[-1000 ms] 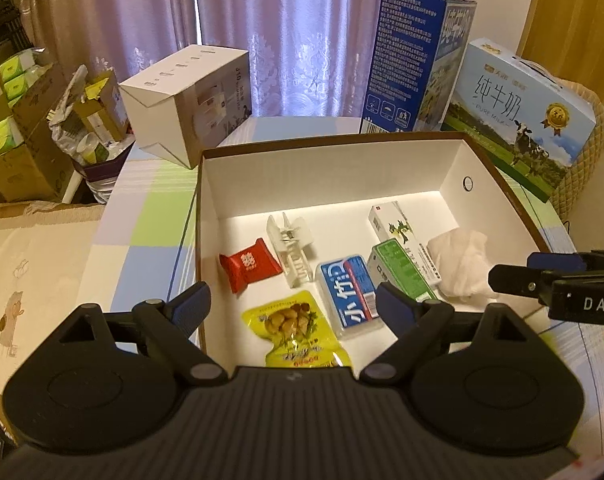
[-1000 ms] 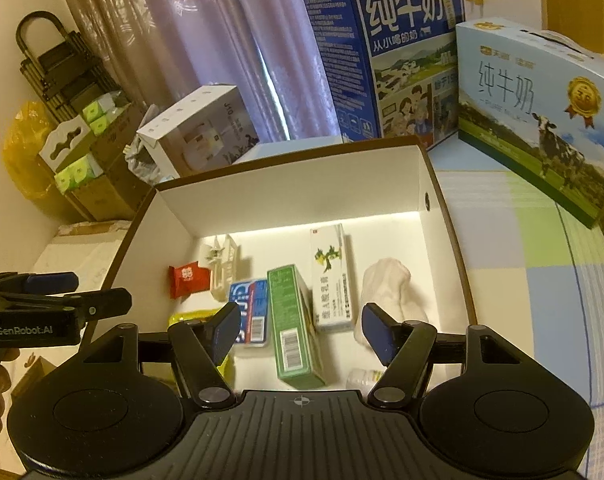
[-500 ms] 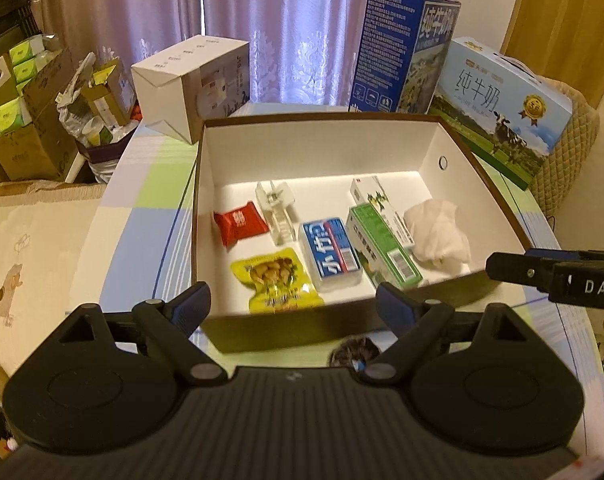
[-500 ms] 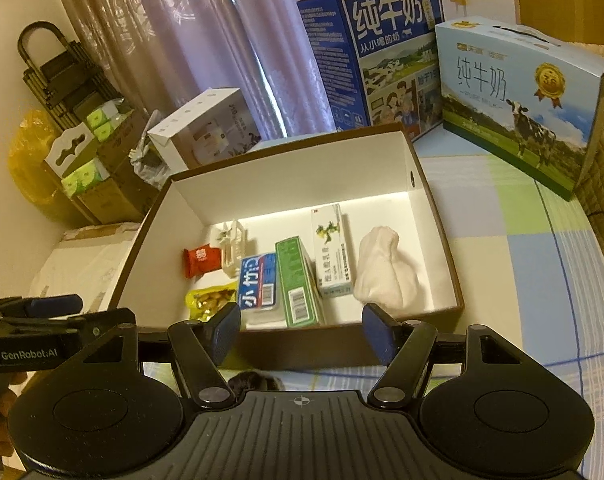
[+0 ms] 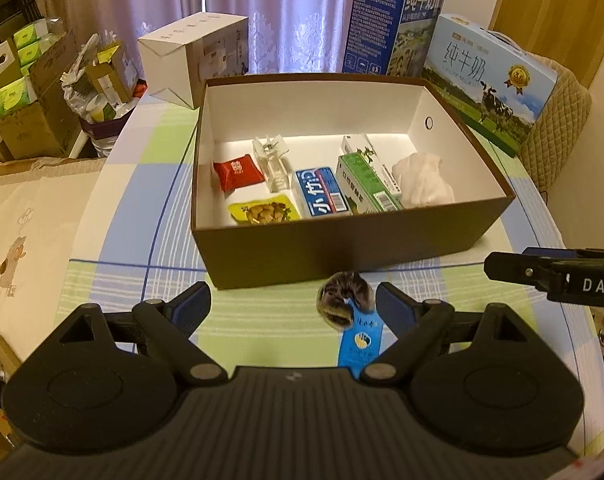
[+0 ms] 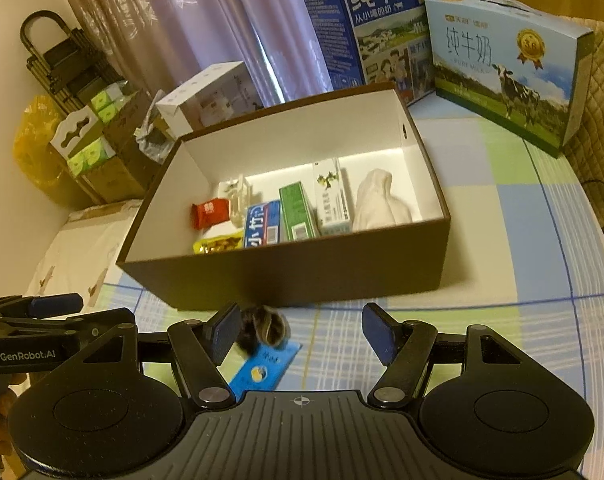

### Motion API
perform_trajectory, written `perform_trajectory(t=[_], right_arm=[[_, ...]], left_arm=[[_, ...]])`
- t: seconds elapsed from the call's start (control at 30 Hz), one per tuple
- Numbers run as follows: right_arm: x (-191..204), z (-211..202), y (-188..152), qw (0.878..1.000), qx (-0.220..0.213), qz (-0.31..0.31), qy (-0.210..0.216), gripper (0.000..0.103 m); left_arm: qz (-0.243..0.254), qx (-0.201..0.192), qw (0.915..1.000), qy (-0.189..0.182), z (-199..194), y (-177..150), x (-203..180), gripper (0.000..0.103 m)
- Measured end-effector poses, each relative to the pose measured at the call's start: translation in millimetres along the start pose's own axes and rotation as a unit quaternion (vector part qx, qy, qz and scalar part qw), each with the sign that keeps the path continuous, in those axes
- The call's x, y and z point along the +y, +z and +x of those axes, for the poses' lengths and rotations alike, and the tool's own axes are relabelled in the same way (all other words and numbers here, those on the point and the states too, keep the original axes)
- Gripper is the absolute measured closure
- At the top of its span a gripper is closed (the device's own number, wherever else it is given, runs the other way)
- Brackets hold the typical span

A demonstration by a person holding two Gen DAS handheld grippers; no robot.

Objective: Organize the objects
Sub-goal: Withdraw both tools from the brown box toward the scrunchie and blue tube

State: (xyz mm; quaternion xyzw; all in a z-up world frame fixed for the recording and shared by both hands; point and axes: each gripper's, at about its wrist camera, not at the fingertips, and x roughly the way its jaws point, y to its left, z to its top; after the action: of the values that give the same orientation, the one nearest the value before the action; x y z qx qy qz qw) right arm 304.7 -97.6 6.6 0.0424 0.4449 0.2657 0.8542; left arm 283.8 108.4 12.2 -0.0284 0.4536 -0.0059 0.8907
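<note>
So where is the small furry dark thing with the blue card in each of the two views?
Left wrist view: the furry thing lies on the tablecloth before the brown box, right of centre.
Right wrist view: the furry thing lies lower left of centre.
Shared landmark: the box's front wall.

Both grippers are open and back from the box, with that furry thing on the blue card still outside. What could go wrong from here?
1. The furry item lies right against the brown box front wall, so fingers closing around it may bump or shove the box.
2. It lies on a flat blue card; a pinch might lift only one of them.
3. The left gripper and right gripper both frame it and could collide.
</note>
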Motion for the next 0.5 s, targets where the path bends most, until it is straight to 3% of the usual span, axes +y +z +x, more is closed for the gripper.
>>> perform_trajectory(t=[0.5], right_arm=[[3.5,-10.9,-34.6,1.0,0.021,0.001,0.006,0.038]], left_arm=[[0.001,0.016,0.9999,0.002,-12.0,-27.4,-8.1,0.016]])
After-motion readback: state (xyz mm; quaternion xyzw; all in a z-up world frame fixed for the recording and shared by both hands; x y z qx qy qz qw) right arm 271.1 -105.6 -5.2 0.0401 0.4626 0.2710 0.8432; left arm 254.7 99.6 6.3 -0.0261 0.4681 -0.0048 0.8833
